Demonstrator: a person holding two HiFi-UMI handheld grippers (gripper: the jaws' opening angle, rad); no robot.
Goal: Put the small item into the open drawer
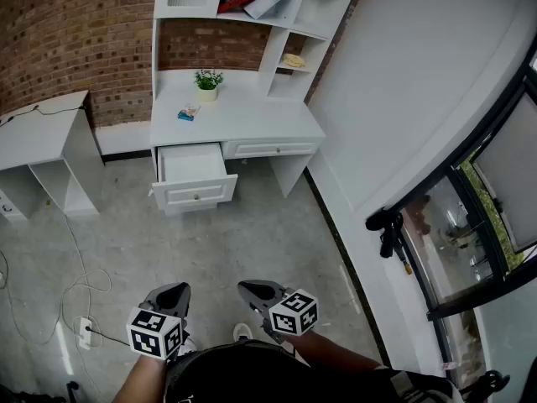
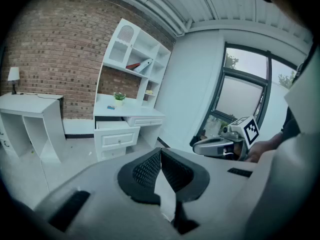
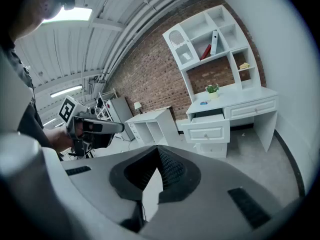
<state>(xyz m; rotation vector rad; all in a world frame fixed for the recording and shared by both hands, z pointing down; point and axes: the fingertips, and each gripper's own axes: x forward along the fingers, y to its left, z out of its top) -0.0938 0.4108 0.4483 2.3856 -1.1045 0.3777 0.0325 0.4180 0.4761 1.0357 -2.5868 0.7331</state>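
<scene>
I hold both grippers low and close in front of my body, each tipped a little downward and aimed at the far wall. My left gripper [image 1: 173,293] is clenched on nothing, and its ribbed black pads [image 2: 148,170] meet at the tips. My right gripper [image 1: 250,290] is closed on itself the same way and empty. It sits near the left one without touching it.

The small item [image 1: 188,113], a flat blue-and-white thing, lies on top of the white desk [image 1: 256,112], toward its left side. It is near a small potted plant [image 1: 207,81] and just beyond the open drawer [image 1: 195,193]. That drawer is a white box with a panelled front and a round knob, pulled out toward me at the desk's left. A closed drawer [image 1: 273,149] sits to its right.

The desk is smooth and painted, with a shelved hutch [image 1: 252,15] above it against rough red brick [image 1: 75,32]. The floor [image 1: 252,242] is mottled grey, and open floor runs from me to the drawer front. On the left a pale cable [image 1: 77,254] trails to a power strip [image 1: 84,330] near my left gripper. A second white desk [image 1: 42,124] stands left of the drawer with a gap between them. A plain white wall [image 1: 419,82] runs along the right
</scene>
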